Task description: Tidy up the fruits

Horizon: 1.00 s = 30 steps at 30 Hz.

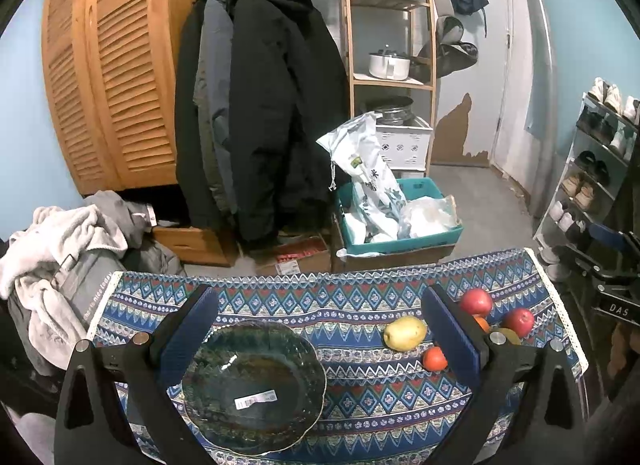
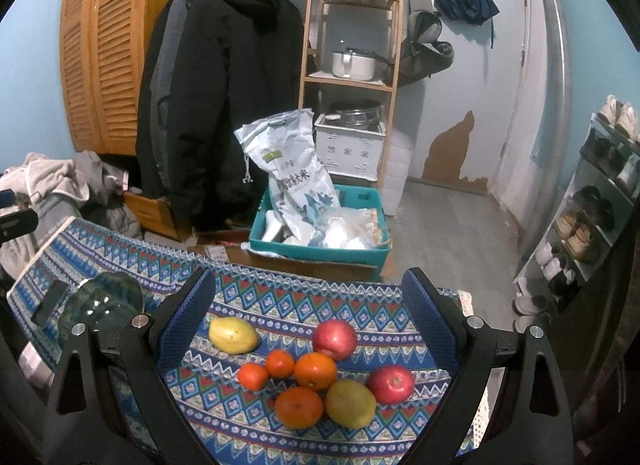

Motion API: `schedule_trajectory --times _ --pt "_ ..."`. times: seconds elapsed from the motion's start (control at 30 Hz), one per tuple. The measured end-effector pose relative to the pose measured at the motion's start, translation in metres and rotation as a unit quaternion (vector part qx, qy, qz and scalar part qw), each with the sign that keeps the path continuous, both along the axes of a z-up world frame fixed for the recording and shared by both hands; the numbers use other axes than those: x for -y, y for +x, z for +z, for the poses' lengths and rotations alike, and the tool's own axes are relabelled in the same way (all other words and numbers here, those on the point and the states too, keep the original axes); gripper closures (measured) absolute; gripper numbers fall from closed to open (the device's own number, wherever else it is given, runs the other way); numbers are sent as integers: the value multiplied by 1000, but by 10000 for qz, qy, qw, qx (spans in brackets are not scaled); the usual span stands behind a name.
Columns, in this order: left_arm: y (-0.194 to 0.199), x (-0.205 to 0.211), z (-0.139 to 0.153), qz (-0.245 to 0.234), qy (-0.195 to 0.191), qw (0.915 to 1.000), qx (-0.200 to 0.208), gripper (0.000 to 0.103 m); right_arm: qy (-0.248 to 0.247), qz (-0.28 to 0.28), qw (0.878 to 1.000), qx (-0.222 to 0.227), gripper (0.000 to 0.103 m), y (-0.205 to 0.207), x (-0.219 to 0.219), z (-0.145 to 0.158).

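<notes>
Left wrist view
Left tongs: spread wide, nothing between the blue pads, hanging over the bench with its patterned cloth.
Glass plate: dark green, lying between the two fingers, nearer to the left finger; a white label sticks on it.
Yellow fruit: just inside the right finger, apart from the plate.
Small orange: beside the right finger, partly hidden by it.
Red apples: one and another beyond the right finger.

Right wrist view
Right tongs: also spread wide and holding nothing.
Fruit heap: all lies between the fingers on the cloth; four oranges, the front one largest, a greenish-yellow fruit touching it, two red apples.
Yellow fruit: alone, near the left finger.
Plate: outside the left finger, well apart from the heap.
</notes>
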State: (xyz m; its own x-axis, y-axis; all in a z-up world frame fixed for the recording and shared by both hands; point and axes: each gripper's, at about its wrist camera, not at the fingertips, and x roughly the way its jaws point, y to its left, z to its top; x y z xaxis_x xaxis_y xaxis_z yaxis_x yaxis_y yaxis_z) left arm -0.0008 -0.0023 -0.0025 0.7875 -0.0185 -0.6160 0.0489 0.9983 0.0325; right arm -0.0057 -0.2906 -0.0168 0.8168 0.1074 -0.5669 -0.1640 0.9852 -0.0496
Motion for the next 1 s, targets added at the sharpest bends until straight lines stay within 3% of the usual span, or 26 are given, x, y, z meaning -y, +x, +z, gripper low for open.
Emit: schedule_trajectory --times 1.0 --pt "-5 2 1 -19 -36 10000 47 1 90 9 10000 16 11 0 -2 7"
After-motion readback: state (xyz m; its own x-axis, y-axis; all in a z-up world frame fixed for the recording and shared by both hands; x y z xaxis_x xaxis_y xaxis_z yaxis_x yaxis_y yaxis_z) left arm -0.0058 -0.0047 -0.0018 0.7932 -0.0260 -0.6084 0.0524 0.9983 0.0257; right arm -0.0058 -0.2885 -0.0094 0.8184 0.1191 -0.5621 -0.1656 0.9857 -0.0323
